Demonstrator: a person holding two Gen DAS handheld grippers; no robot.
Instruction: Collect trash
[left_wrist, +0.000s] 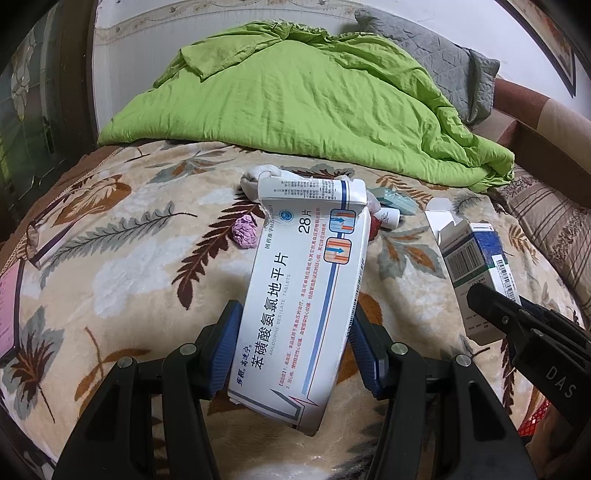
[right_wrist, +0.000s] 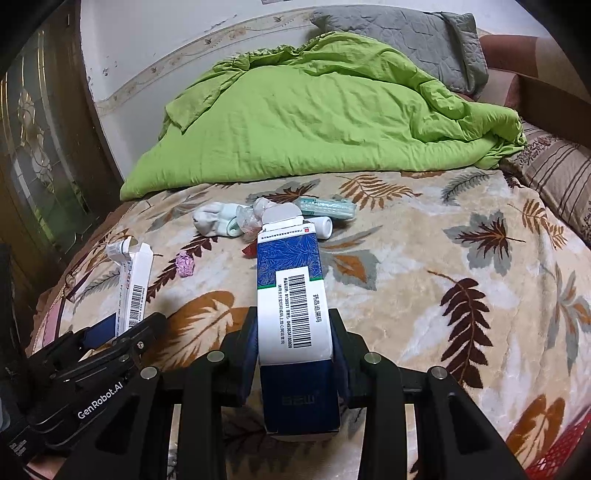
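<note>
My left gripper (left_wrist: 295, 317) is shut on a long white tablet box (left_wrist: 303, 295) with blue print, held above the bed with its torn flap pointing away. My right gripper (right_wrist: 293, 325) is shut on a blue and white medicine box (right_wrist: 290, 295) with a barcode, its top flap open. Each gripper shows at the edge of the other's view: the right one with its blue and white box (left_wrist: 476, 266), the left one with its white box (right_wrist: 133, 284). On the blanket beyond lie a crumpled purple wad (left_wrist: 244, 230), white socks (right_wrist: 214, 219), a small white bottle (left_wrist: 388, 217) and a teal packet (right_wrist: 327, 207).
A leaf-patterned blanket (right_wrist: 461, 258) covers the bed. A heaped green quilt (left_wrist: 295, 99) and a grey pillow (left_wrist: 436, 48) lie at the back. A striped pillow (right_wrist: 554, 177) sits on the right. A red mesh basket (right_wrist: 561, 450) shows at the lower right.
</note>
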